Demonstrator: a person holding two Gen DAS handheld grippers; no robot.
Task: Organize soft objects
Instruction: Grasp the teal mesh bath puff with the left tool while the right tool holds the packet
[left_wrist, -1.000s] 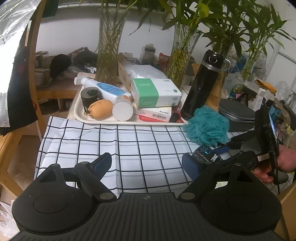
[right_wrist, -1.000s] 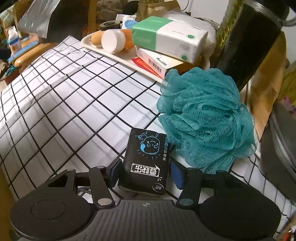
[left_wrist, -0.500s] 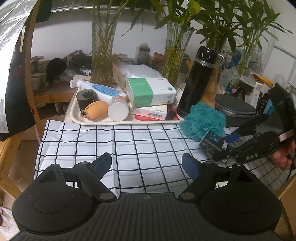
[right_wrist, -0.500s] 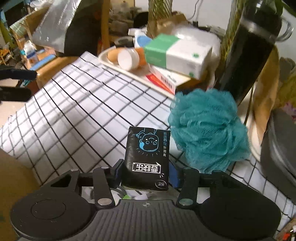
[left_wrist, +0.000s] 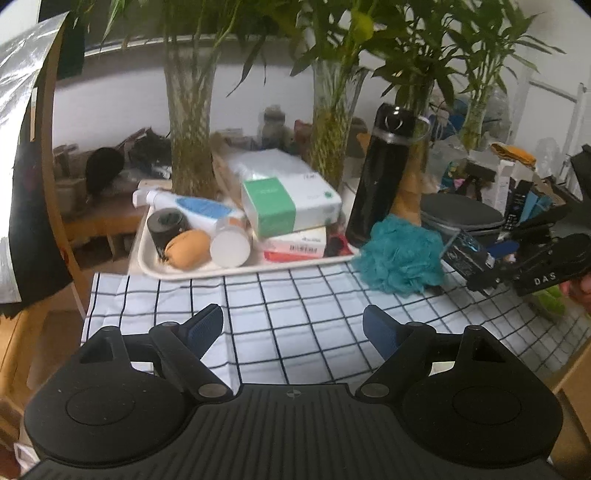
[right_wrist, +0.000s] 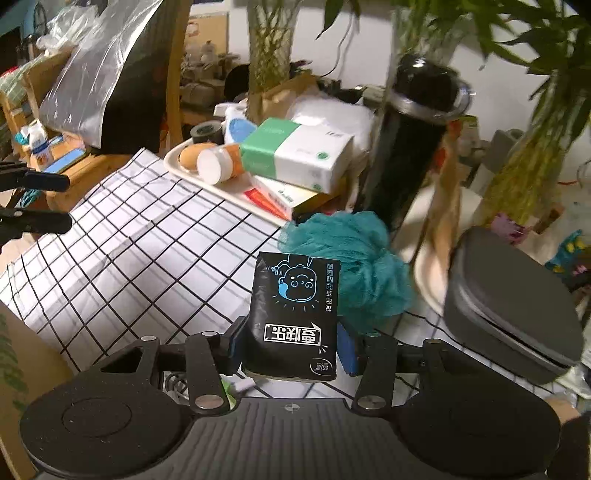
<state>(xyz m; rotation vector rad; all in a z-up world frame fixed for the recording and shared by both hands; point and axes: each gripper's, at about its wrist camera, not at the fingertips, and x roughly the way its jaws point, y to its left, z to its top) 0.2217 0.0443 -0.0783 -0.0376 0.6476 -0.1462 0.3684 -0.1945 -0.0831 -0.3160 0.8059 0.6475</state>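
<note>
A: Black soft tissue pack with a blue cartoon face (right_wrist: 293, 314) is pinched at its lower sides between the pads of the right gripper (right_wrist: 291, 345), whose jaws have just been closing on it; it hangs clear above the white black-checked cloth (right_wrist: 155, 240), before the teal mesh bath pouf (right_wrist: 351, 258)

B: Keep it level, carry it to the cream tray (left_wrist: 147, 264) (crowded already), squeeze gently. Left gripper (left_wrist: 293, 325)?

A: Gaping wide over the cloth, holding nothing
</note>
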